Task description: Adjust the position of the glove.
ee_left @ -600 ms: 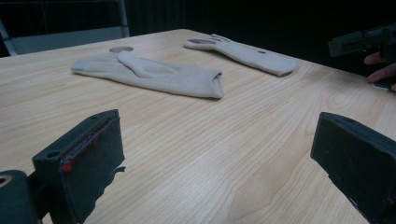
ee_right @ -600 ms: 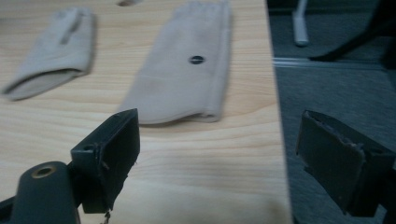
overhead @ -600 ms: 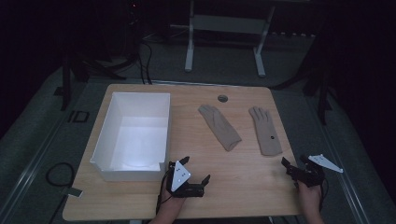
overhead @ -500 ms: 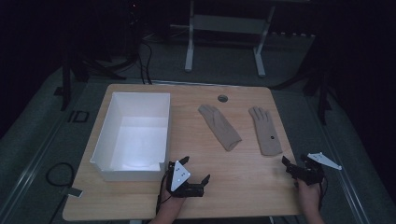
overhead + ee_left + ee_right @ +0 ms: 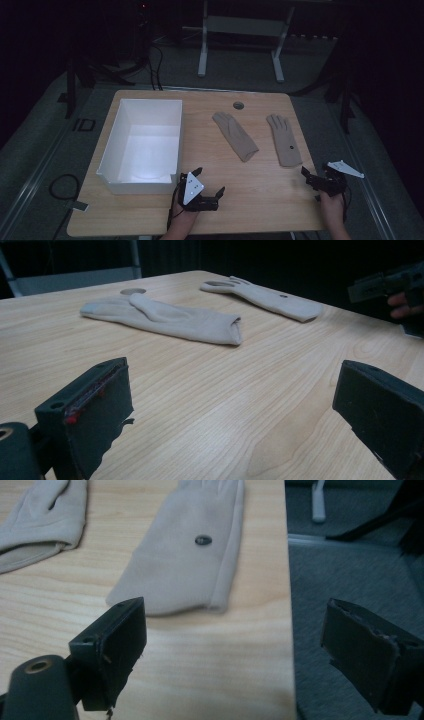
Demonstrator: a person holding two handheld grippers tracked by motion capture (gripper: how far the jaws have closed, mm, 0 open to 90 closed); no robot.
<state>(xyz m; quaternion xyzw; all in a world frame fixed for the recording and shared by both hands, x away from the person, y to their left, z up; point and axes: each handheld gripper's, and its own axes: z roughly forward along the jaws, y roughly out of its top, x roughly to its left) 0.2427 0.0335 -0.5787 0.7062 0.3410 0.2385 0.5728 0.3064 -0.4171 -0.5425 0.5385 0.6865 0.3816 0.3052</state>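
On the wooden table [image 5: 250, 185], with the white box [image 5: 142, 145] as reference: the box stands open-topped at the table's left half. Right of the box, well apart from it, lies the nearer beige glove [image 5: 235, 136], flat, fingers pointing to the far edge and cuff toward the person. Farther right of the box, near the table's right edge, lies the second beige glove [image 5: 284, 146], also flat, with a small dark dot on its back; the two gloves do not touch. A round grommet hole [image 5: 238, 105] sits beyond the gloves, to the right of the box's far corner.

Just beside the box's near right corner, the left gripper [image 5: 209, 181] rests low over the table in the person's left hand [image 5: 182, 220]; its jaws stand apart with bare wood between them, and the left gripper view looks toward the nearer glove. Far right of the box, at the table's near right corner, the right gripper [image 5: 311, 179] is held with jaws apart and nothing between them; the right gripper view faces the dotted glove's cuff [image 5: 170, 597], near but not touching.
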